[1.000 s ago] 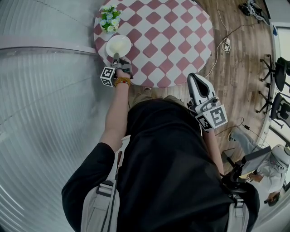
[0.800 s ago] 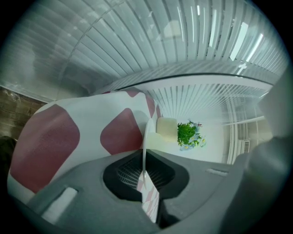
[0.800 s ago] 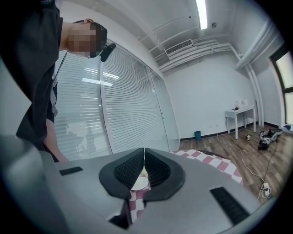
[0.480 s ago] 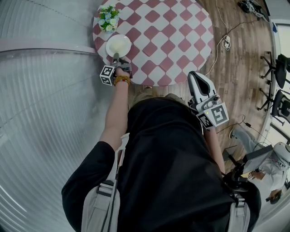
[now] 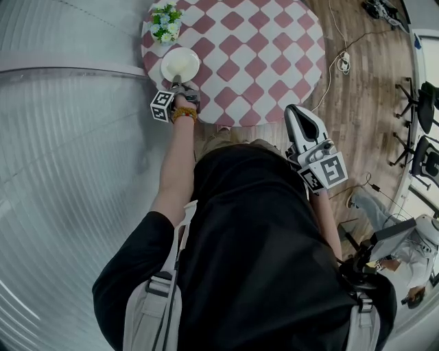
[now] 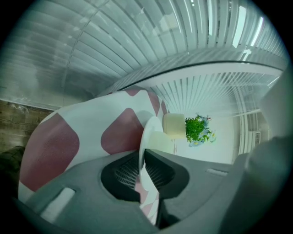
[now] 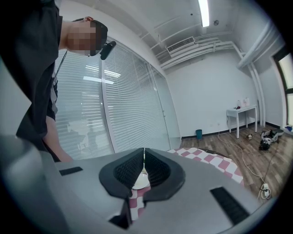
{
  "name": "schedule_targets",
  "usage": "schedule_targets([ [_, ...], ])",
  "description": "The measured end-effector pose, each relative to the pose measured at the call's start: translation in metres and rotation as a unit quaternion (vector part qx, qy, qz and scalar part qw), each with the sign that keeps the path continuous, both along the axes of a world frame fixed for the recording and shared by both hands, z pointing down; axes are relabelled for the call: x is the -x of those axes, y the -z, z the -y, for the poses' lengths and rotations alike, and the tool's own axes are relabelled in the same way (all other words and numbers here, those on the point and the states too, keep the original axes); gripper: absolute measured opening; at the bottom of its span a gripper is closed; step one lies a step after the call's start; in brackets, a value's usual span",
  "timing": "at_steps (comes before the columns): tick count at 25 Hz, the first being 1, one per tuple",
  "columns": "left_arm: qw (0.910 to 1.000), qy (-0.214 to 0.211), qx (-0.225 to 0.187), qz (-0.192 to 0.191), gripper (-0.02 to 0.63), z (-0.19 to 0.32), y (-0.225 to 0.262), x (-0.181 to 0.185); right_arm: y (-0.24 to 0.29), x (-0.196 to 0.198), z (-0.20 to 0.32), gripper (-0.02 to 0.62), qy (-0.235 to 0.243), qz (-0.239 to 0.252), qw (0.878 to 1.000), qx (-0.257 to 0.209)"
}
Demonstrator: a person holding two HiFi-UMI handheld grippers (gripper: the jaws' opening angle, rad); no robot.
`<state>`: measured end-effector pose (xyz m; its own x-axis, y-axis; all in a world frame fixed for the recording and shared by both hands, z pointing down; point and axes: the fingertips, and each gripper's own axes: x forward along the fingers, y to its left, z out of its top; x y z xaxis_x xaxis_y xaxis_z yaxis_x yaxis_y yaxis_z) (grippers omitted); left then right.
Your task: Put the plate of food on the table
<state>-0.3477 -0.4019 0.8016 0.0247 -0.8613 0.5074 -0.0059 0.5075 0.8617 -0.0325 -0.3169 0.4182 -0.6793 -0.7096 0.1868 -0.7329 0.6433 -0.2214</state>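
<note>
Head view, upper left of frame: white plate (image 5: 180, 64) with a pale heap of food (image 5: 181, 66) sits over the near-left edge of the round checked bench (image 5: 260, 62), just beside a small flower pot (image 5: 164, 15) at the bench's rim.

Left tongs (image 5: 180, 86) are pinched tight on the plate's near rim, arm stretched forward. In the left gripper view the rim (image 6: 145, 137) runs edge-on down between the ribbed pads (image 6: 128, 172), with red-and-white cloth right below it. The rim grip probably keeps the pads clear of the food and lets the plate go down flat.

I cannot tell whether the plate's base bears fully on the cloth or hangs just above it.

Right tongs (image 5: 299, 116) are held back near the person's body, lower right of the bench, with the jaws pressed together on nothing; they look idle, kept clear of the reach.

Judgement: placing is at or near its end. What remains is letting go of the rim without dragging the plate, which sits close to the bench edge.
</note>
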Motion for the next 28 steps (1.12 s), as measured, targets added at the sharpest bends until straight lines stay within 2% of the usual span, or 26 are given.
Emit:
schedule_targets([
  [9, 0.9995, -0.021, 0.024, -0.007, 0.017, -0.001, -0.001, 0.000, -0.001, -0.006, -0.002, 0.014, -0.007, 0.005, 1.000, 0.001],
  [16, 0.9935, -0.056, 0.099, 0.009, 0.039, -0.003, -0.003, 0.001, -0.005, -0.015, -0.001, 0.014, -0.025, 0.014, 0.999, 0.012],
  [20, 0.9893, -0.079, 0.120, 0.027, 0.080, -0.004, 0.000, -0.003, -0.009, -0.023, -0.003, 0.014, -0.034, 0.023, 0.999, 0.020],
  [25, 0.9899, -0.074, 0.121, 0.008, 0.149, -0.006, 0.003, -0.006, -0.014, -0.031, -0.005, 0.014, -0.047, 0.024, 0.998, 0.026],
  [28, 0.9876, -0.078, 0.136, 0.007, 0.170, -0.010, 0.003, -0.010, -0.018, -0.036, -0.005, 0.014, -0.058, 0.031, 0.997, 0.035],
])
